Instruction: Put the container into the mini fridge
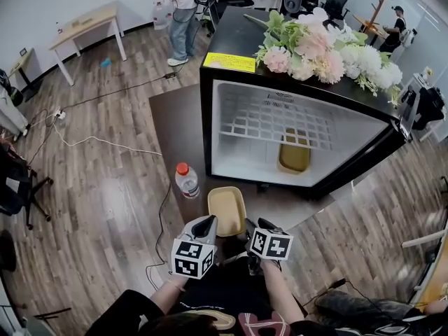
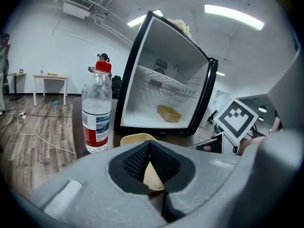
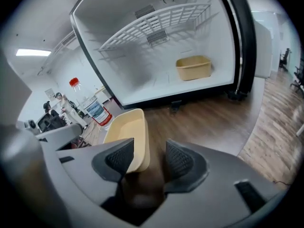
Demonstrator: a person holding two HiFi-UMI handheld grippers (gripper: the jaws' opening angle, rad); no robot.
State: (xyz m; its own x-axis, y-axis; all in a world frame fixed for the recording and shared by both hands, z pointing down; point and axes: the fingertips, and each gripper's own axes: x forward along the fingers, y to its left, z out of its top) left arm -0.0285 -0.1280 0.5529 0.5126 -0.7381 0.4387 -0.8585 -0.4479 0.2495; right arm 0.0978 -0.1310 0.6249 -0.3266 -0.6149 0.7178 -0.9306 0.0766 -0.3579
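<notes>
Head view: empty container (image 1: 226,211) on bench (image 1: 171,124); second container (image 1: 295,152) inside fridge (image 1: 207,117). Right tool (image 1: 250,224) wide astride the empty container's rim; left tool (image 1: 208,222) closed.

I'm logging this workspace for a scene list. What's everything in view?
mini fridge: one, black with white inside, open, on the dark table
wire shelf: one, white, inside the fridge
containers: two, tan; one on the fridge floor, one on the table before it
water bottle: one, clear with red cap, left of the table's container
flowers: one bunch, pink and white, on the fridge top
label: one, yellow, fridge top
left gripper: one, grey, jaws together, by that container's near end
right gripper: one, grey, jaws apart, that container's near end between them
</notes>
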